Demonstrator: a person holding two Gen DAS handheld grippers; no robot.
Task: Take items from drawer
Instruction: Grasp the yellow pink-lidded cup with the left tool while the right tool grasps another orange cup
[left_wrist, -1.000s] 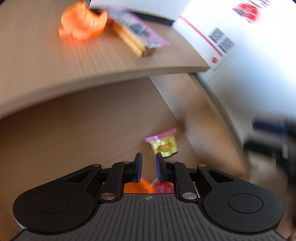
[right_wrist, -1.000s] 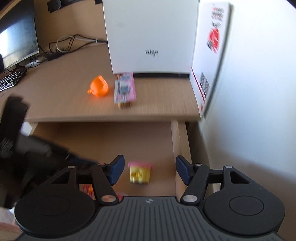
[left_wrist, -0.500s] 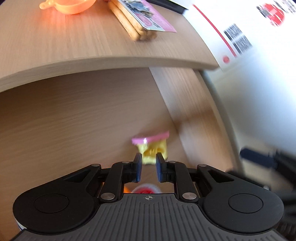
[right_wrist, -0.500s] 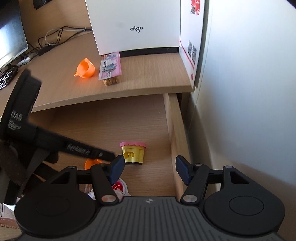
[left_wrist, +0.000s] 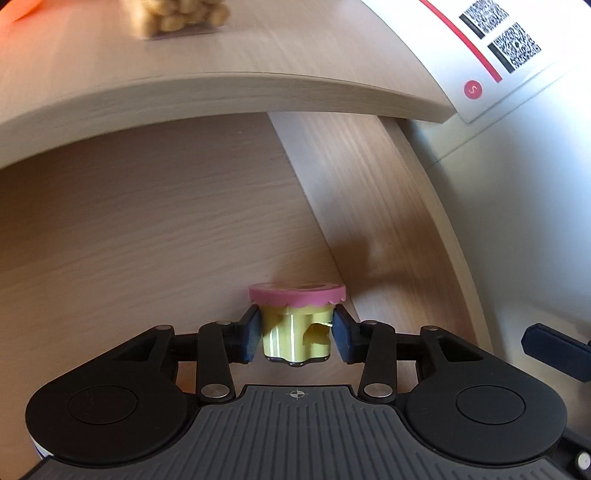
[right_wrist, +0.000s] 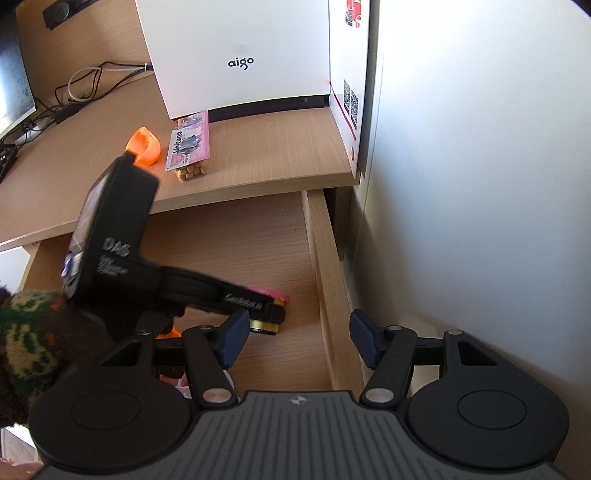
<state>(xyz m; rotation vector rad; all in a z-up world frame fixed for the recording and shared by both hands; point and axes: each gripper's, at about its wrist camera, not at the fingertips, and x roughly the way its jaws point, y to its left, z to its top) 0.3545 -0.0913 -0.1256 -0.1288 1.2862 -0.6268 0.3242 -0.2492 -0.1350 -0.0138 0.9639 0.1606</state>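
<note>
A small yellow cup with a pink scalloped lid (left_wrist: 295, 332) stands in the open wooden drawer (left_wrist: 147, 240), near its right wall. My left gripper (left_wrist: 296, 332) has one blue pad on each side of the cup's body, just under the lid, and both pads touch it. From the right wrist view, the left gripper (right_wrist: 221, 295) reaches into the drawer and hides most of the cup (right_wrist: 275, 294). My right gripper (right_wrist: 295, 339) hangs open above the drawer's right rail (right_wrist: 325, 280), holding nothing.
On the desk top (right_wrist: 258, 147) above the drawer lie an orange plastic piece (right_wrist: 146, 149) and a pink snack packet (right_wrist: 190, 147), in front of a white box (right_wrist: 240, 55). A white wall (right_wrist: 480, 184) runs along the right. A patterned sleeve (right_wrist: 26, 332) is at the left.
My left gripper moved forward and down into the drawer, widened from nearly shut, and now has the cup between its pads. The right gripper stayed open and drifted slightly.
</note>
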